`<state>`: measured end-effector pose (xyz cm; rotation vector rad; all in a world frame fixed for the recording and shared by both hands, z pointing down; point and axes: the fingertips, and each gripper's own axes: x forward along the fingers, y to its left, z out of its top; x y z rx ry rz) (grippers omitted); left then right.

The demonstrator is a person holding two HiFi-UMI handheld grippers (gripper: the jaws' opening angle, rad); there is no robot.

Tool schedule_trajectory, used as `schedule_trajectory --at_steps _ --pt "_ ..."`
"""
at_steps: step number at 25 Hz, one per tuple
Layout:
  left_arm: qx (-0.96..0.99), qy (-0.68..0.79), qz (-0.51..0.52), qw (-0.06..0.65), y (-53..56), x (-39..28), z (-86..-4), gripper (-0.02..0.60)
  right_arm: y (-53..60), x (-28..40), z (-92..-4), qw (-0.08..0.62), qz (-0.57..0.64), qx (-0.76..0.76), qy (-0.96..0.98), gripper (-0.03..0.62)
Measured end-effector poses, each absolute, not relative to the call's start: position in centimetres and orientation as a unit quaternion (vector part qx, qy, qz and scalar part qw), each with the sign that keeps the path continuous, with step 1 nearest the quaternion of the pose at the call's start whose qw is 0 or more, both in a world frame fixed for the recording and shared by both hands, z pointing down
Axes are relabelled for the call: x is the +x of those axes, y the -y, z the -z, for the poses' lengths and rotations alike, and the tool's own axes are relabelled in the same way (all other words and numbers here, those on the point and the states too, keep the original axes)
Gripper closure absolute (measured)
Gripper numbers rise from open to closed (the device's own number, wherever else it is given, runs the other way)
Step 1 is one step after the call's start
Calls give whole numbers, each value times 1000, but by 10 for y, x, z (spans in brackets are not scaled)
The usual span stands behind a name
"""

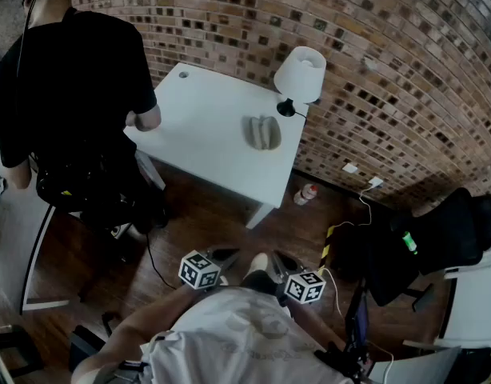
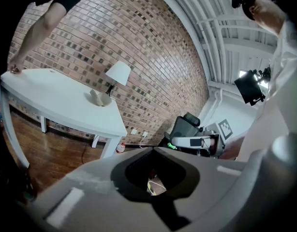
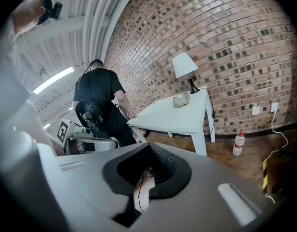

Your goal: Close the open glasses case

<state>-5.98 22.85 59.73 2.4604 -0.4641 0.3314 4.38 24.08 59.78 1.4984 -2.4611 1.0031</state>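
Note:
The open glasses case [image 1: 261, 132] lies pale and spread on the white table [image 1: 199, 126], near its far right corner beside the lamp. It also shows as a small shape in the left gripper view [image 2: 100, 98] and the right gripper view [image 3: 181, 99]. Both grippers hang low near my body, well short of the table. My left gripper [image 1: 223, 256] [image 2: 155, 151] has its grey jaws together with nothing between them. My right gripper [image 1: 282, 260] [image 3: 148, 146] is likewise shut and empty. Each gripper camera looks across the floor toward the table.
A white lamp [image 1: 300, 74] stands at the table's far corner against the brick wall. A person in black [image 1: 69, 70] leans a hand on the table's left end. A bottle [image 1: 308, 193] stands on the wood floor by the table leg. A black chair [image 1: 453, 230] sits at the right.

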Motion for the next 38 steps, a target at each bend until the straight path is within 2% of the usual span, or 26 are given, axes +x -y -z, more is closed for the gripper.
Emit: schedule_trajectory --at_steps 8,26,38 --pt "924 194 -130 304 -195 -47 -596 580 -203 59 -595 47 -329 478 813 586" --pt "926 197 -161 280 -127 85 -575 580 -123 188 -587 20 -339 468 816 586" --pt "917 235 -170 273 -70 102 -562 580 -87 200 -584 -1 -339 448 827 586"
